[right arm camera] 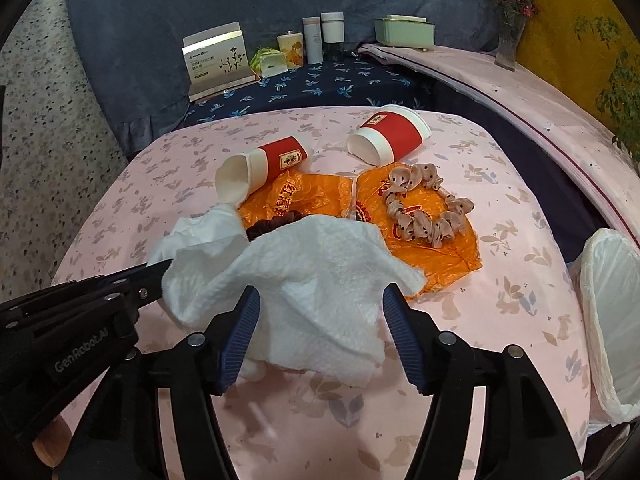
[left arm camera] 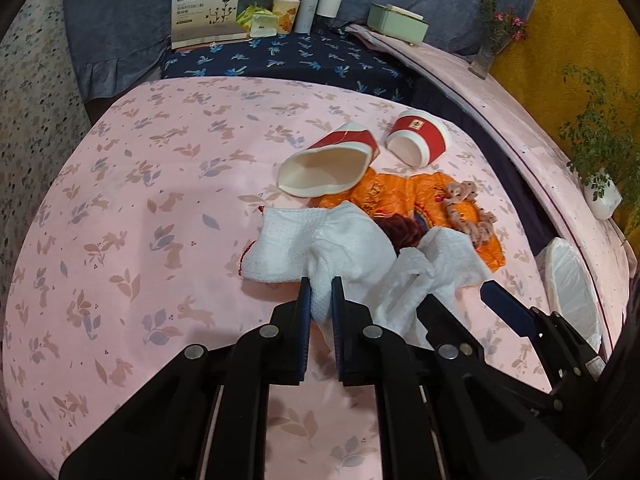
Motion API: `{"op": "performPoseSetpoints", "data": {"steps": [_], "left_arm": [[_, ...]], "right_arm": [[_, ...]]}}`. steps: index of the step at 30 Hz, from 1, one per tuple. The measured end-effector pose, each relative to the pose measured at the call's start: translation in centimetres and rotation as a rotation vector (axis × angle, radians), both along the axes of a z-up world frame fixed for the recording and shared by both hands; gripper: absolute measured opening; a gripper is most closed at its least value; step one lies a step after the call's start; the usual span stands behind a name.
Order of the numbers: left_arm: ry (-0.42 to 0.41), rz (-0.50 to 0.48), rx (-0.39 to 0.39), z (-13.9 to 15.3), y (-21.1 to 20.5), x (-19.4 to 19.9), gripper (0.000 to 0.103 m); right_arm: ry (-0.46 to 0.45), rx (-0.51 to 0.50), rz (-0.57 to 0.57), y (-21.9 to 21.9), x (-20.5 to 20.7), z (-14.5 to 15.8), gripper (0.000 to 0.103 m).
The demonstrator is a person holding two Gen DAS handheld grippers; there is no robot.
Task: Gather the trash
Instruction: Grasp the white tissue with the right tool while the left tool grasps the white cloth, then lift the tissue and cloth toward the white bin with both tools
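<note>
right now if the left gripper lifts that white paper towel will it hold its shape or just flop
Probably flop: the white paper towel already lies creased and draped over the trash. It looks thin, so likely very light. The left gripper pinches one fold, so the rest should hang and might drag the orange wrapper.

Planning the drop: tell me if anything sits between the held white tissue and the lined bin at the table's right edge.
Nothing visible blocks it. The left gripper pinches the white tissue; the bin stands off to the right. The right gripper, open, straddles the tissue on that side.
</note>
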State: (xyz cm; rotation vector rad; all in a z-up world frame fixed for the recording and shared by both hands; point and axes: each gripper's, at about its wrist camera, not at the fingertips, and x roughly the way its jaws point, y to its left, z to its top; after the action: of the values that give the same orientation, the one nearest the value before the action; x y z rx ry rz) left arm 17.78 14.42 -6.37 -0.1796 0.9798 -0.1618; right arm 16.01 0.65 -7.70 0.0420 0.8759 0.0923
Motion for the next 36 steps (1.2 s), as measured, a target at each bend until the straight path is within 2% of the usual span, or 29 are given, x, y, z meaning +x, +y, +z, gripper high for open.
{"op": "performPoseSetpoints", "data": {"steps": [2,3,4,7,8,13,21,36], "left_arm": [[0.005,-0.001,0.003,-0.3,0.0,0.1,0.009],[0.007,-0.002,0.004,-0.4,0.0,0.2,0.009],[0.010,-0.004,0.004,-0.5,-0.1,0.2,0.009],[0.012,-0.010,0.002,-0.6,-0.5,0.3,0.009],[0.010,-0.014,0.001,-0.5,-0.7,0.2,0.009],[-0.005,-0.036,0.002,0.1,-1.7,-0.2,0.009],[-0.040,-0.083,-0.002,1.9,-4.5,-1.7,0.009],[-0.113,-0.251,0.012,5.3,-13.9,-4.7,0.009]], "right_arm": [[0.021,0.019,-0.003,-0.1,0.5,-0.7,0.058],[0.029,0.028,-0.003,-0.2,0.6,-1.0,0.047],[0.040,0.039,-0.001,-0.2,0.7,-1.3,0.031],[0.062,0.056,0.007,-0.4,0.7,-1.7,0.010],[0.061,0.056,0.008,-0.4,0.5,-1.7,0.008],[0.031,0.056,-0.011,-1.5,-0.7,-0.7,0.006],[-0.031,0.062,-0.101,-5.6,-3.6,1.9,0.005],[-0.099,0.068,-0.277,-14.6,-8.3,4.3,0.005]]}}
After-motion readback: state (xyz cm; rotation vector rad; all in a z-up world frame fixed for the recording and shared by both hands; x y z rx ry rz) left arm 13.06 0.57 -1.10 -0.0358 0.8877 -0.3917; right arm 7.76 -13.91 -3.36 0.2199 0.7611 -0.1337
